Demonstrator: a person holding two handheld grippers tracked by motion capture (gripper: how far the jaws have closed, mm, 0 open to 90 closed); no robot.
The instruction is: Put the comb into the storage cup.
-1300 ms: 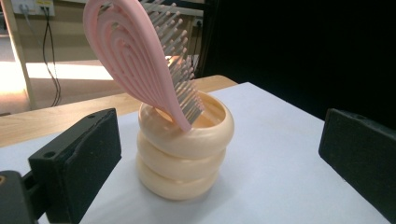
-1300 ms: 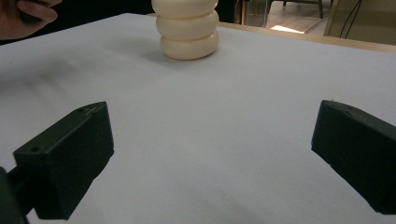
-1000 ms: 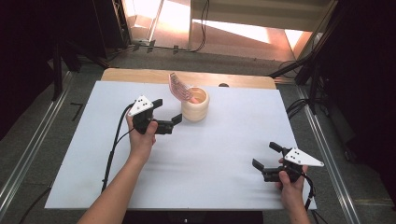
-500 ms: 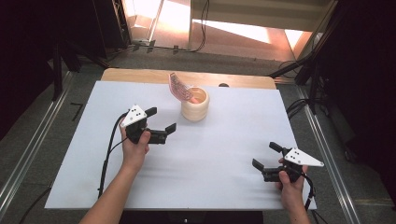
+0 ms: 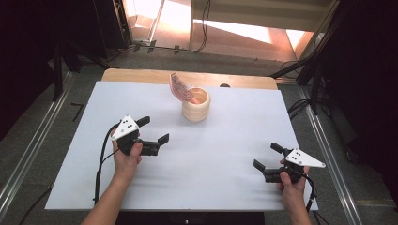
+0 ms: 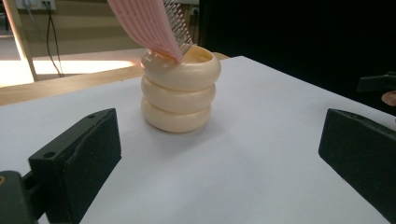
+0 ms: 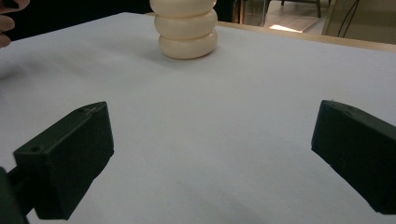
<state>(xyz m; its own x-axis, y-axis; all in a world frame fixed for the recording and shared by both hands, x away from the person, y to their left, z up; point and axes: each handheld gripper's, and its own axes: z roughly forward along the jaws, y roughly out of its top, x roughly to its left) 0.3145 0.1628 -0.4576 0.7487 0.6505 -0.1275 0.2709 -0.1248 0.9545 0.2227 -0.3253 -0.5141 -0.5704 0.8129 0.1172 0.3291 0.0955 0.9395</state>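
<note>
A cream holder (image 5: 195,105) made of three stacked rings stands on the far middle of the white sheet (image 5: 225,140). A pink comb (image 5: 179,87) leans out of it to the left. My left gripper (image 5: 153,130) is open and empty, nearer and to the left of the holder, with its jaws facing it. In the left gripper view the holder (image 6: 180,95) and the comb (image 6: 149,23) sit ahead, beyond my open left gripper (image 6: 219,163). My right gripper (image 5: 267,156) is open and empty at the near right. The right gripper view shows the holder (image 7: 187,28) far ahead of it (image 7: 210,158).
A wooden table edge (image 5: 141,75) runs behind the white sheet. Metal rails (image 5: 28,154) flank the table on both sides, and cables (image 5: 300,105) lie on the floor at the right. The other hand's fingers (image 7: 9,23) show at the right gripper view's top left.
My left gripper has drawn back from the holder, toward the near side and to the left, still open. The right gripper has stayed put.
</note>
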